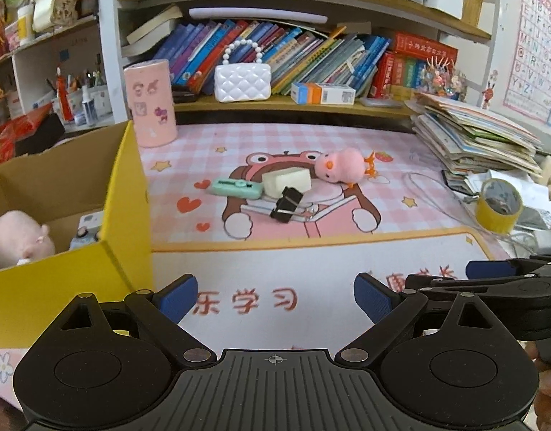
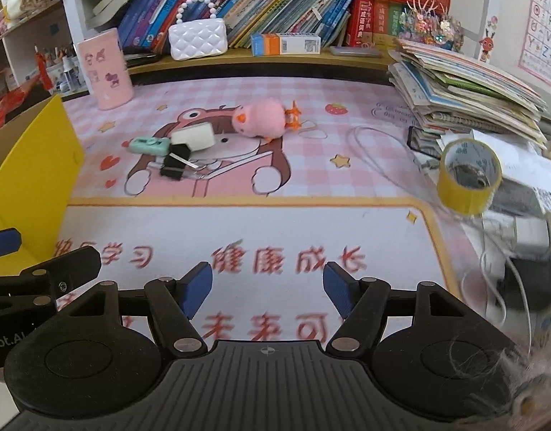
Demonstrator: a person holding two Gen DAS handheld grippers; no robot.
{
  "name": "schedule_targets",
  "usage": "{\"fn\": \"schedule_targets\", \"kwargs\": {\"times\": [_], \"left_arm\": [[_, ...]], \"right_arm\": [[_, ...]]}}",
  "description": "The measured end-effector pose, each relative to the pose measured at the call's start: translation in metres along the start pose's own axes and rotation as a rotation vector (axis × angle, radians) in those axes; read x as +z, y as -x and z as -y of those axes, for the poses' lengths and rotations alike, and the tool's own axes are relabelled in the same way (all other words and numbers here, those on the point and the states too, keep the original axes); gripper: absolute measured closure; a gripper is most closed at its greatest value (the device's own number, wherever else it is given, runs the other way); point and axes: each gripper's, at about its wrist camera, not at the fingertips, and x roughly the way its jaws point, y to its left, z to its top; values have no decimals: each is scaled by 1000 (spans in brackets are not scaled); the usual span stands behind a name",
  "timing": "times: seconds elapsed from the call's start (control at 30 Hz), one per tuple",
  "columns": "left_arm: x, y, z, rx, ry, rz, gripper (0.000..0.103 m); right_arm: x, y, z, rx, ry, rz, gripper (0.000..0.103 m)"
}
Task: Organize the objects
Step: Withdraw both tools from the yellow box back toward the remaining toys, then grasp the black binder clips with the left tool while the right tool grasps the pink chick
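Currently four loose items lie ahead of both tools on the table (image 1: 311,262): chick (image 1: 342,165), white block (image 1: 286,181), green case (image 1: 236,187) and binder clip (image 1: 286,204), bunched and touching. Left of the left tool (image 1: 275,296) stands the yellow box (image 1: 128,194), partly filled. Both tools, right tool (image 2: 267,289) included, are spread and empty. Risk: reaching into the bunch may knock neighbours aside or pinch two items together.
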Motion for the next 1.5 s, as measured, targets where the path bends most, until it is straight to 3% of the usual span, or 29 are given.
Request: {"fn": "schedule_targets", "kwargs": {"times": [0.63, 1.0, 1.23, 1.3, 1.43, 1.5], "left_arm": [[39, -44, 27, 127, 3, 5, 7], [60, -108, 27, 119, 75, -49, 14], [66, -151, 28, 130, 95, -91, 37], [66, -155, 26, 133, 120, -88, 38], [66, -163, 19, 106, 162, -114, 65], [66, -162, 18, 98, 166, -106, 68]], "right_arm": [[55, -44, 42, 95, 23, 52, 37], [101, -92, 42, 142, 83, 99, 37], [122, -122, 35, 158, 118, 94, 37], [124, -128, 33, 162, 128, 95, 37], [128, -141, 27, 171, 152, 88, 33], [130, -149, 23, 185, 168, 74, 26]]}}
